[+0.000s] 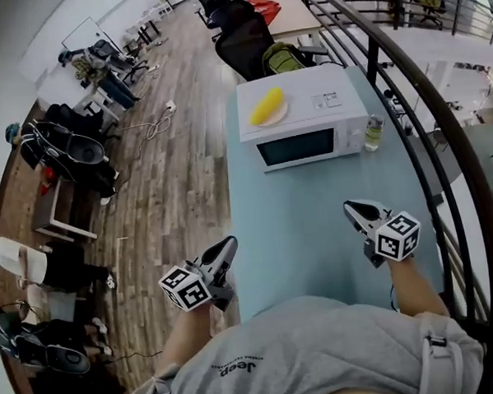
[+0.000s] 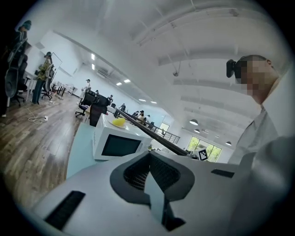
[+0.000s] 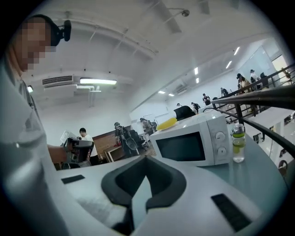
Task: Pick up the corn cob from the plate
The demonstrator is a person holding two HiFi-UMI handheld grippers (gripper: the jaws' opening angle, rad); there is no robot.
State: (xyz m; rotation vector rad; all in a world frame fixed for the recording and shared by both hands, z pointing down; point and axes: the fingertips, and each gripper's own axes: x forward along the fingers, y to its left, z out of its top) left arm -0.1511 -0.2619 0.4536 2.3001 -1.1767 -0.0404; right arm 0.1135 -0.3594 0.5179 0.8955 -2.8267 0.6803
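Left gripper (image 1: 230, 244) and right gripper (image 1: 350, 206) have jaws pressed together, empty; spread one wide before straddling the corn (image 1: 267, 106) across its width.

the grey shirt (image 1: 320, 349) reads "jeep" in print.

- Corn cob (image 1: 267, 105): yellow; plate (image 1: 282, 115): white.
- Microwave (image 1: 309, 124): white, dark door window.
- Table (image 1: 305, 222): pale blue.
- Floor (image 1: 176, 196): brown wood planks.
- Left gripper (image 1: 227, 249), right gripper (image 1: 354, 209): black-and-white square markers on their 2 cubes.
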